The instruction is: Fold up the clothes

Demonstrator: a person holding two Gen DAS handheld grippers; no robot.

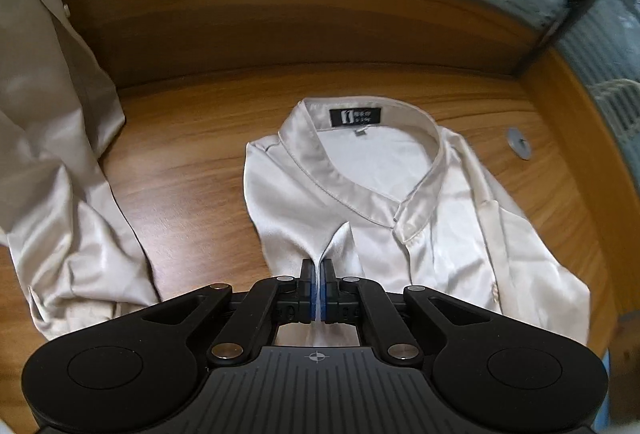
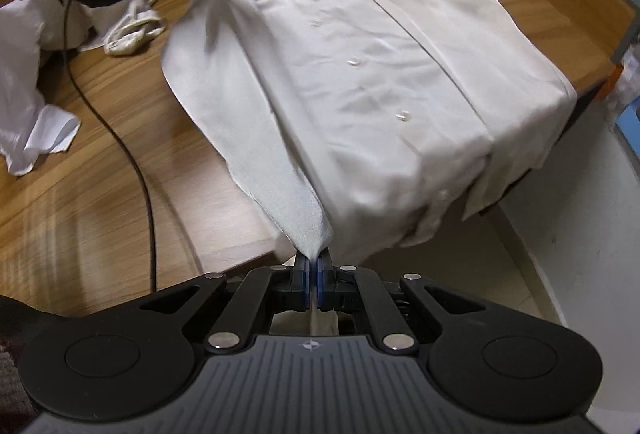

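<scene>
Both jaws clamped on shirt side edge, our left gripper near collar, right gripper at hem; edge runs lengthwise between us.

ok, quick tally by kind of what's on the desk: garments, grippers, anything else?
Garments: 2, the buttoned shirt and a loose pale garment
Grippers: 2, left gripper and right gripper, both pinching the shirt
Desk grommets: 1
Cables: 1
Total: 6
</scene>
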